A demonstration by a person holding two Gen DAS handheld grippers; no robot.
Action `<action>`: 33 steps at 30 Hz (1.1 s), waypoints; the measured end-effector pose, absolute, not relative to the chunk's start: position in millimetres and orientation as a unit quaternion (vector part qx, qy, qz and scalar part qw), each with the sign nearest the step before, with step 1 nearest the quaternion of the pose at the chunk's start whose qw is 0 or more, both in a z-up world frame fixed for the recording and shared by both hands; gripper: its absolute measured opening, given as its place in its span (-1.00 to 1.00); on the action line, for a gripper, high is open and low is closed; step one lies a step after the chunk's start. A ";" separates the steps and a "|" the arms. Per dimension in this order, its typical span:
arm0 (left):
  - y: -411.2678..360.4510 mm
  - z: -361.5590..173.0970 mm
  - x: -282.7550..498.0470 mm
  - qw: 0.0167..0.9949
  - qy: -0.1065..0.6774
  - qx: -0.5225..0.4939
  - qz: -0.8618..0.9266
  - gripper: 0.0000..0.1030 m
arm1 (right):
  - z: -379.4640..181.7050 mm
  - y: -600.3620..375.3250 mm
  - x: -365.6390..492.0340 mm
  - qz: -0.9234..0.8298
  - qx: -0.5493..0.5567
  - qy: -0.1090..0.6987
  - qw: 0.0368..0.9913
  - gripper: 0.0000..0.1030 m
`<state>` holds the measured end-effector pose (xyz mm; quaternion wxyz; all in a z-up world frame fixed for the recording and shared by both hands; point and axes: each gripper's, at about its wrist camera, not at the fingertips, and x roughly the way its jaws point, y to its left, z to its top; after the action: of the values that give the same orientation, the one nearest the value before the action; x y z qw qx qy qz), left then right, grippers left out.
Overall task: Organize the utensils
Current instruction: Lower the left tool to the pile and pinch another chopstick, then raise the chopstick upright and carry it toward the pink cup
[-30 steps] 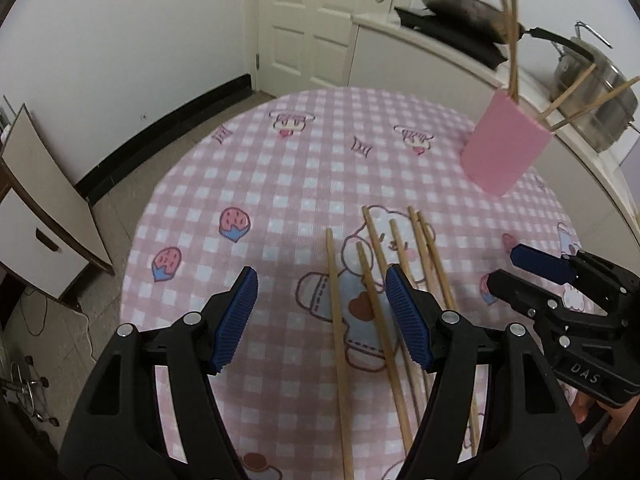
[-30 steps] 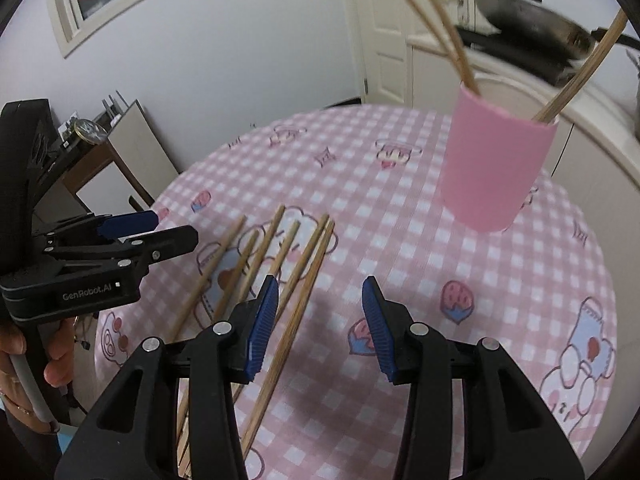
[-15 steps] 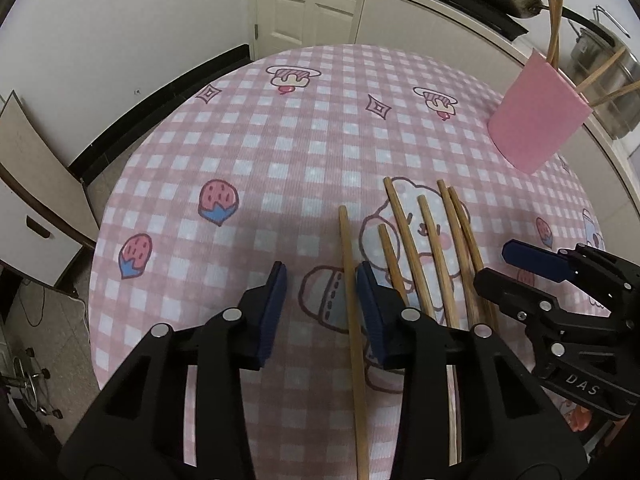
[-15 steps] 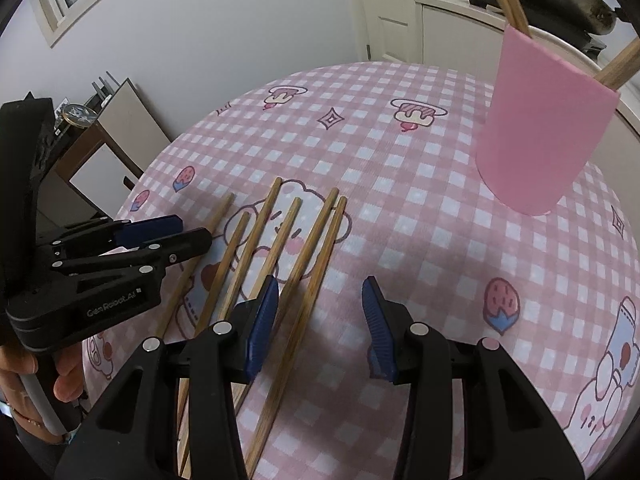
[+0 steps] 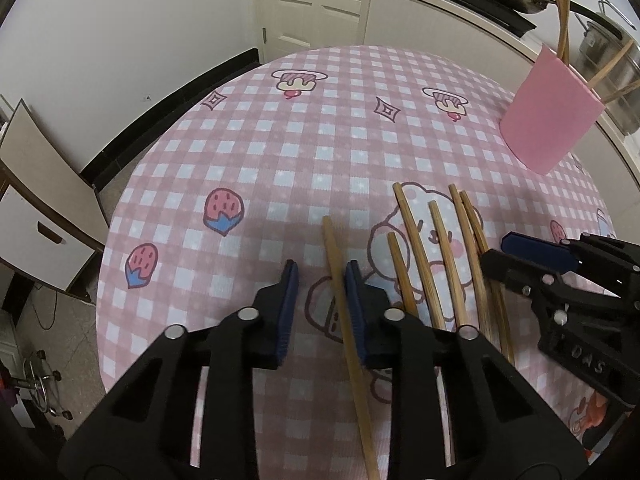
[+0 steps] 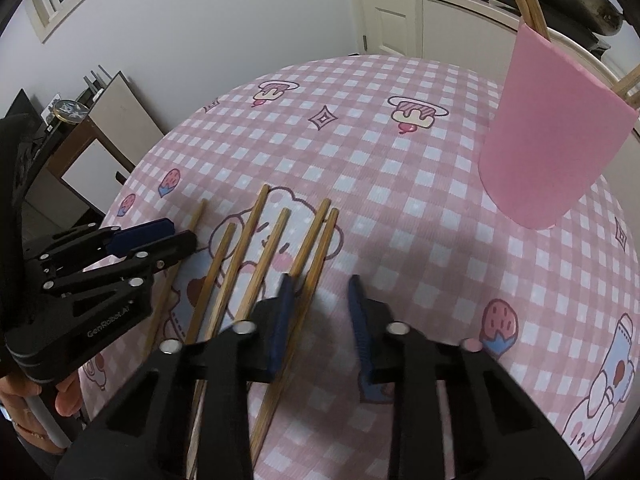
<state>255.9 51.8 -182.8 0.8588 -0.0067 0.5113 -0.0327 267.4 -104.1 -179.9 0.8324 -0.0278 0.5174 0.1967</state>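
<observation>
Both claws have dropped closer to the cloth since the earlier frames, and their jaws have just been closing. On my left gripper [image 5: 322,280] the leftmost chopstick [image 5: 344,304] now runs up between the pads, hard against the right-hand pad, with a clear gap to the left-hand one; I read that as straddled, not yet pinched.

My right gripper [image 6: 320,296] has narrowed too, but the rightmost chopstick [image 6: 308,280] lies along the left pad [image 6: 282,320] rather than squarely in the gap, and bare cloth shows between the jaws. I cannot tell whether it sits inside or under that pad.

The row of chopsticks [image 5: 436,256] lies side by side at lower centre of both views, long axes running from the bottom edge up toward the pink cup [image 6: 552,140] at the upper right. That cup already holds several sticks and stands well apart from the row on the checked tablecloth [image 5: 320,140]. Each stick's axis lines up with its claw's fingers, so the pinch crosses the stick's width. My right hand is the nearer to the cup.
</observation>
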 end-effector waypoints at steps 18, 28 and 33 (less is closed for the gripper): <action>42.6 -166.4 248.5 0.865 0.497 -0.036 -0.056 -0.89 | -169.5 -111.8 258.5 0.187 -0.032 0.489 0.851 -0.91; 23.2 -98.1 219.2 0.898 0.432 -0.025 -0.084 -0.89 | -115.0 -127.1 235.6 0.210 -0.011 0.431 0.877 -0.91; 12.3 -73.6 205.5 0.909 0.406 -0.020 -0.092 -0.89 | -90.9 -137.0 221.7 0.216 -0.005 0.402 0.890 -0.92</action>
<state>205.5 12.3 -73.6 0.9089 -0.0203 0.4063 -0.0922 221.7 -137.0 -90.9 0.8895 -0.0050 0.4024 0.2164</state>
